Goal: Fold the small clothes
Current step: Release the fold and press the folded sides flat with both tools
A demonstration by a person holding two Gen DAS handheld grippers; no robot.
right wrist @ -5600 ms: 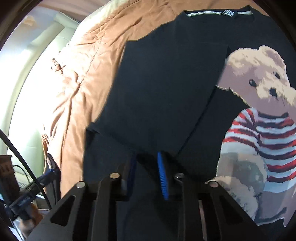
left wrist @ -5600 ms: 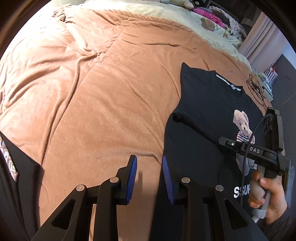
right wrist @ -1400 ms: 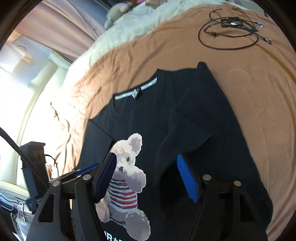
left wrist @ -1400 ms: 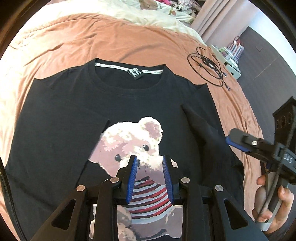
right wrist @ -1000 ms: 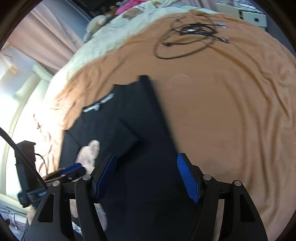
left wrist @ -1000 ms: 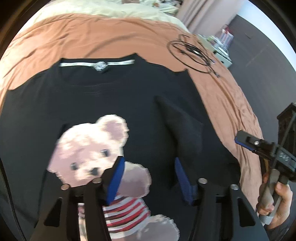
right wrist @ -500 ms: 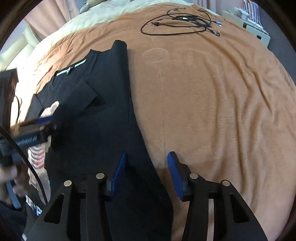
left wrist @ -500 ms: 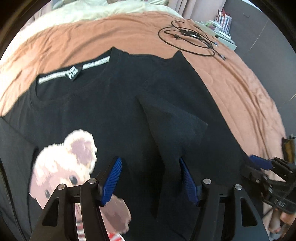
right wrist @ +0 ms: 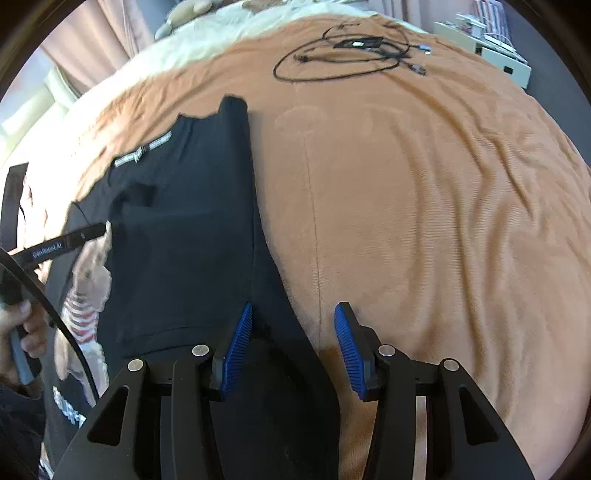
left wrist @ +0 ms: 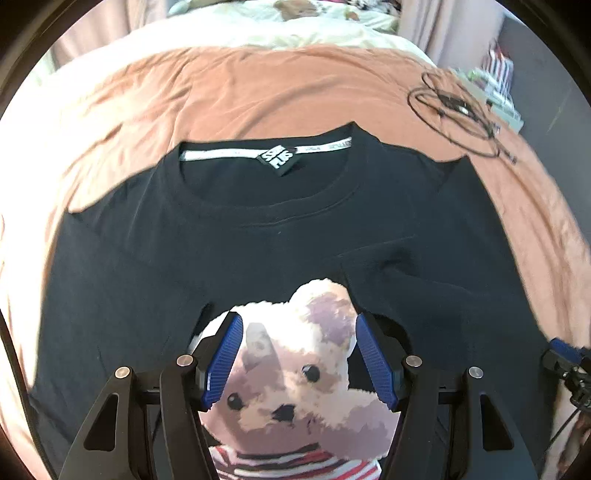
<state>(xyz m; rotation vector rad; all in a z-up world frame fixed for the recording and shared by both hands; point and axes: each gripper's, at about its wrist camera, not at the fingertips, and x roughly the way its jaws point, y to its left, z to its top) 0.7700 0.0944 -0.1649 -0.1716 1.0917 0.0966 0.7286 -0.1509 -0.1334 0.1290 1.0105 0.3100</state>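
A black T-shirt point(left wrist: 258, 236) with a teddy bear print point(left wrist: 295, 384) lies face up on an orange-brown blanket point(left wrist: 280, 96), collar away from me. Both sleeves are folded in over the body. My left gripper point(left wrist: 297, 360) is open and empty, hovering over the bear's head. My right gripper point(right wrist: 293, 349) is open and empty, straddling the shirt's folded right edge point(right wrist: 255, 236) near the hem, one finger over cloth, the other over the blanket. The shirt point(right wrist: 184, 229) fills the left of the right wrist view.
A coiled black cable point(right wrist: 347, 51) lies on the blanket beyond the shirt's right shoulder; it also shows in the left wrist view point(left wrist: 458, 110). A cream duvet point(left wrist: 258, 33) and soft toys lie at the bed's far end. A white shelf unit point(right wrist: 491, 48) stands beyond the right side.
The left gripper opened about a second ago and has swung back to centre over the bear print. The right gripper moved down to the shirt's right edge and has widened slightly.
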